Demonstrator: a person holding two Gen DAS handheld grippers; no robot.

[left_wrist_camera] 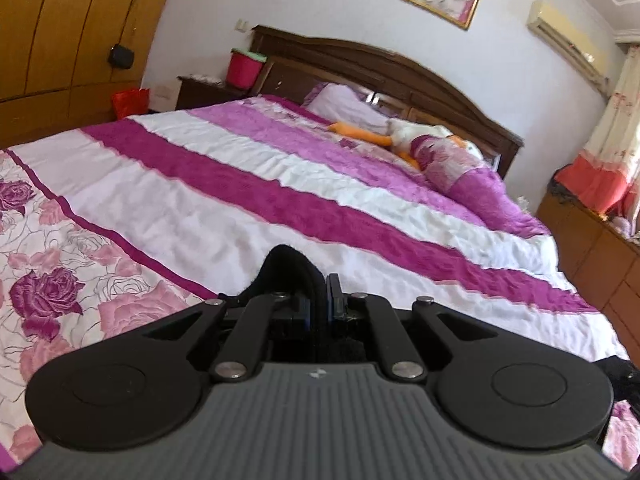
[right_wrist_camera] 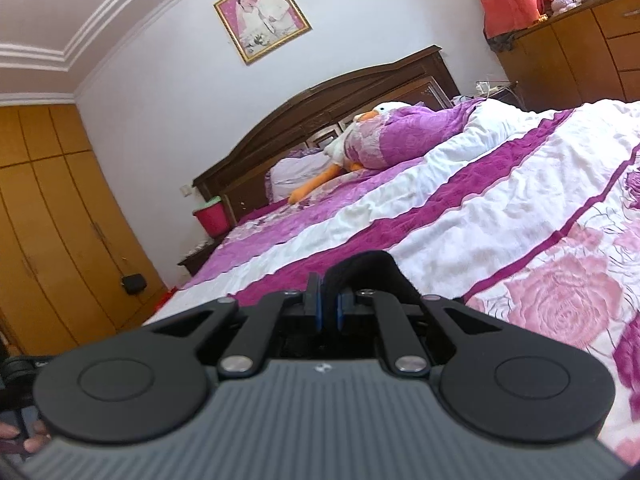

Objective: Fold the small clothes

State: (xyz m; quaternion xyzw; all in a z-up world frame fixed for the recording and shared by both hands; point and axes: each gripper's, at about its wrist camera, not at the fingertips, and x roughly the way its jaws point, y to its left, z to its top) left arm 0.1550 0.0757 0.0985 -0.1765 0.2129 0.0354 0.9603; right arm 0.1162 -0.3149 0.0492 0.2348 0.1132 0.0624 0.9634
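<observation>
Left gripper (left_wrist_camera: 320,294) is clamped tight on a fold of black garment (left_wrist_camera: 286,270), and the right gripper (right_wrist_camera: 329,302) pinches black cloth (right_wrist_camera: 370,270) the same way, a dark loop arching over its fingers. Both hover low above the bedspread (left_wrist_camera: 208,208), purple and white stripes, pink roses. Far off by the headboard (left_wrist_camera: 360,64) lies a plush duck (right_wrist_camera: 360,132).

no legible txt, labels, nos.

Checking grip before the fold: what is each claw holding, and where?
Left claw and right claw each pinch a black cloth at a folded edge.
</observation>
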